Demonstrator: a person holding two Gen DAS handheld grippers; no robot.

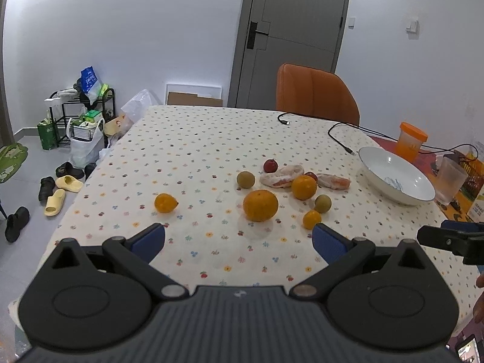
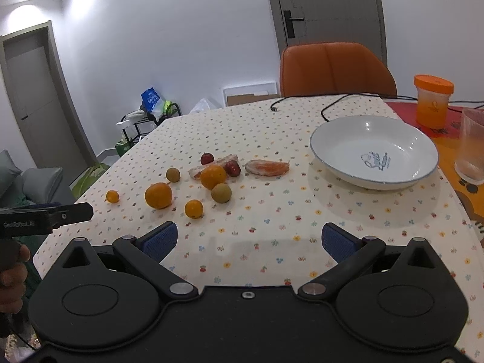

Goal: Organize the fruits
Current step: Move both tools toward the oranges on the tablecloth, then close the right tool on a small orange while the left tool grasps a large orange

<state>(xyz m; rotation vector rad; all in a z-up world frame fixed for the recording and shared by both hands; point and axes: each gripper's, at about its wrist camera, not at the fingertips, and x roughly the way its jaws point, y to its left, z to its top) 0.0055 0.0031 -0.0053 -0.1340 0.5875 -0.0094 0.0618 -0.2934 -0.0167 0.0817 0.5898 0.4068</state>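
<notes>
Left wrist view: the left gripper (image 1: 239,236) hovers low over the bench (image 1: 193,139), its blue fingers (image 1: 149,239) spread wide apart with nothing between them. The landmark is the white bowl (image 1: 402,195), empty, at the right side of the bench. The fruits lie loose on the dotted cloth, all to the left of the bowl: a large orange (image 1: 260,205) nearest the fingers, a second orange (image 1: 304,187) closer to the bowl, a small orange (image 1: 312,219) below it, another small orange (image 1: 165,203) farthest from the bowl, two greenish-brown fruits (image 1: 245,179), two red fruits (image 1: 270,165) and two peeled citrus segments (image 1: 282,175). An orange-lidded jar (image 1: 410,140) stands behind the bowl, a clear cup (image 1: 450,181) just right of it. The right gripper's tip (image 1: 447,240) shows in front of the bowl

Right wrist view: the right gripper (image 2: 248,239) also has its fingers (image 2: 338,242) wide apart, holding nothing. The bowl (image 2: 332,163) sits ahead and right; the fruit cluster lies left of it, one segment (image 2: 266,167) nearest. The left gripper (image 2: 45,216), held by a hand (image 2: 12,275), is far left of the bowl
</notes>
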